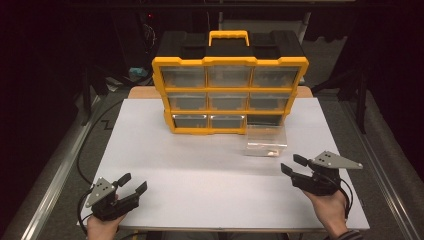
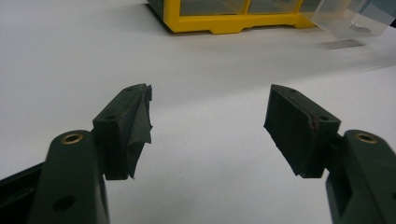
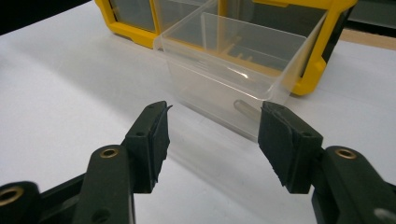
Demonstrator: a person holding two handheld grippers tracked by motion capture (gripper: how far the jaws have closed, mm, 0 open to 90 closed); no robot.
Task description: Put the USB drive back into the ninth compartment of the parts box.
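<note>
1. The high view shows the clear drawer (image 1: 266, 140) on the white table (image 1: 200, 165), in front of the yellow organizer (image 1: 230, 90).
2. The right gripper (image 3: 212, 135), jaws wide, sees something small inside the drawer.
3. The left gripper (image 2: 208, 126) is wide too, holding nothing.

The high view looks forward and down from above the person's side, taking in the whole white desk (image 1: 200, 165), the yellow drawer cabinet (image 1: 230, 92) at its far end and the clear drawer (image 1: 266, 141) standing out before it; the left gripper view rides low over the desk (image 2: 210, 93), facing across it toward the cabinet's bottom edge (image 2: 233, 21), far off, with the clear drawer (image 2: 350, 18) at upper right; the right gripper view sits much nearer, looking between its jaws straight at the clear drawer (image 3: 233, 70) and the cabinet (image 3: 322, 56) behind; all three views share the cabinet's lower row and that drawer.
</note>
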